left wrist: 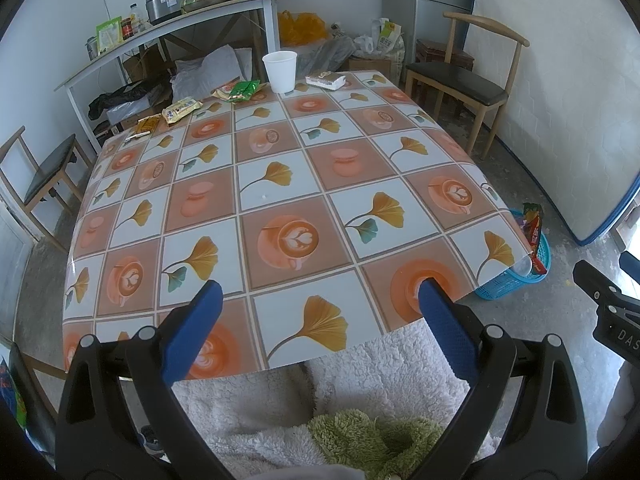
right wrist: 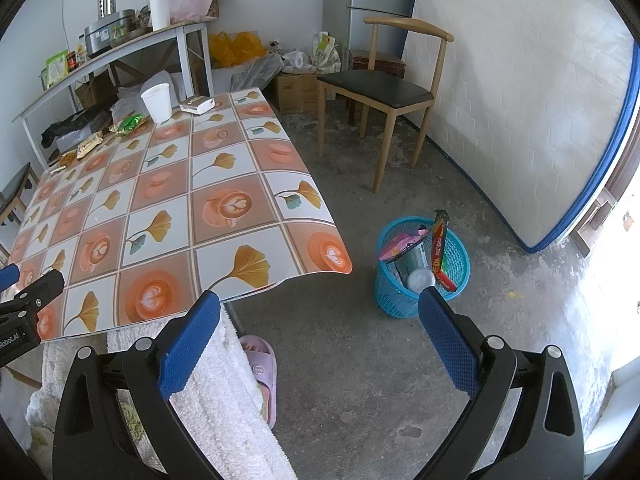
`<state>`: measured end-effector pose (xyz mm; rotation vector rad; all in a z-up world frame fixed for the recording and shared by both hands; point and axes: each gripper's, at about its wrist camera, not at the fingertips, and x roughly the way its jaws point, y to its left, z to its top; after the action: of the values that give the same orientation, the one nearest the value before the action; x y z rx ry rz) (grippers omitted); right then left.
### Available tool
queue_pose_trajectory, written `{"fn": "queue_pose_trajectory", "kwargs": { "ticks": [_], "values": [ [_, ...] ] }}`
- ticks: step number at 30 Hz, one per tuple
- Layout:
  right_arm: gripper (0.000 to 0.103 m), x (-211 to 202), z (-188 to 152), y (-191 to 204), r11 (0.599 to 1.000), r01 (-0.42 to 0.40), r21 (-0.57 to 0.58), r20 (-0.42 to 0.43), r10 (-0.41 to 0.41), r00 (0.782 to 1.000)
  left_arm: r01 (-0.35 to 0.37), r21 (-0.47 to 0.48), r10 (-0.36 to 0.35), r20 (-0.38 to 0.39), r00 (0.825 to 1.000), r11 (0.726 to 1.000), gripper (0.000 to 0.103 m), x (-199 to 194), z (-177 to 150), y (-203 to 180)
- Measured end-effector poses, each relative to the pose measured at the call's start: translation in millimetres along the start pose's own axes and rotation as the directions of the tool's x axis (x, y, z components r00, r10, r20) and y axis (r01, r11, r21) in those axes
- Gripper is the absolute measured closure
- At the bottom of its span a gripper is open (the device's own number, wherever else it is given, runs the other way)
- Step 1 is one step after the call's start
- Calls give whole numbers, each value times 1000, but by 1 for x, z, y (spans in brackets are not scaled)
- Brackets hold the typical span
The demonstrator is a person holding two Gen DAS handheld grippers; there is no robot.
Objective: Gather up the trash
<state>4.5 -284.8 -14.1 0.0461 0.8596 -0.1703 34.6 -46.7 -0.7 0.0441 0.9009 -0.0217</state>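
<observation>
Trash lies along the far edge of the patterned table (left wrist: 280, 184): a white paper cup (left wrist: 280, 71), a flat white packet (left wrist: 326, 79), a green wrapper (left wrist: 242, 91), a yellow snack bag (left wrist: 181, 110) and a small orange wrapper (left wrist: 145, 125). A blue basket (right wrist: 422, 266) on the floor to the table's right holds several wrappers. My left gripper (left wrist: 320, 292) hangs open over the table's near edge, empty. My right gripper (right wrist: 320, 300) is open over the floor between the table corner and the basket, also empty. The same cup (right wrist: 157, 102) and packet (right wrist: 197, 105) show in the right wrist view.
A wooden chair (right wrist: 380, 92) stands at the back right and another chair (left wrist: 44, 176) at the left. A cluttered side table (left wrist: 160, 28) runs along the far wall. A mattress (right wrist: 520, 112) leans on the right wall. A person's fluffy white garment (left wrist: 360, 384) and pink slipper (right wrist: 262, 364) are below.
</observation>
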Motion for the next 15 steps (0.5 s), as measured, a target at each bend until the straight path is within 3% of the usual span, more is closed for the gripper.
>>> {"fn": "queue_pose_trajectory", "kwargs": {
  "ticks": [15],
  "values": [
    [7, -1, 0, 1, 1000, 0, 2, -2, 0, 1000, 2, 0, -2, -4, 1000, 1000, 9, 1, -1, -2]
  ]
}}
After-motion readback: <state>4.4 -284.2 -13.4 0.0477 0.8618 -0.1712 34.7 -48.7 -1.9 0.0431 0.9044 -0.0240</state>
